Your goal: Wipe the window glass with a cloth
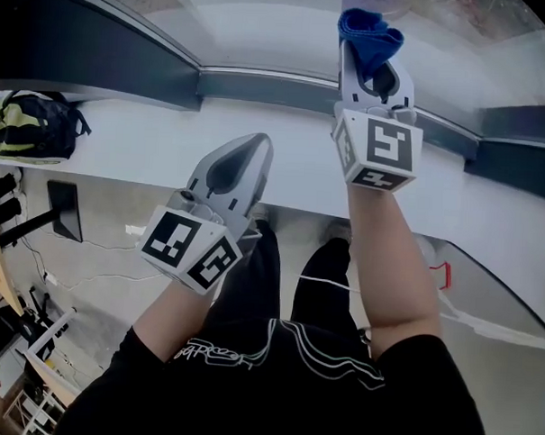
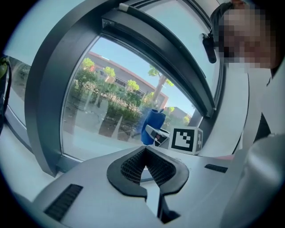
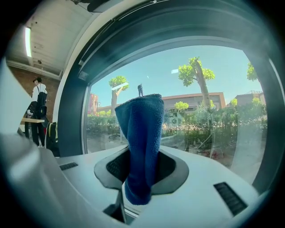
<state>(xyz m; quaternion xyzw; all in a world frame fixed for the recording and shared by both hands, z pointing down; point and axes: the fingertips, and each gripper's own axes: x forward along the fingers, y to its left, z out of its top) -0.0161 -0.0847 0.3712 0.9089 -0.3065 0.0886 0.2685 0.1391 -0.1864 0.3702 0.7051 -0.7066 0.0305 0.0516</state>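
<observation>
Right gripper view shows the blue cloth standing up at the centre of the frame. It is pinched in a folded bundle between the jaws of the right gripper, which are clamped on its lower part. A free tuft rises above the jaw tips and a short tail hangs below them. Held this way, the soft top of the fold leads and should meet the pane before any hard plastic can.

The window glass fills the frame behind the cloth, with trees and buildings seen through it. In the head view the cloth sits at the upper centre-right, over the lower part of the pane and beyond the white sill. It looks very close to the glass, but I cannot tell whether it touches. I judge the wipe to be at its start or mid-stroke low on the pane.

The left gripper is at the centre-left of the head view, lower than the right and over the sill's near edge. Its jaws are closed on nothing. It seems kept back so the working arm has room.

The dark window frame runs across the upper left. A black and green backpack lies on the sill at the far left, well apart from both grippers.
</observation>
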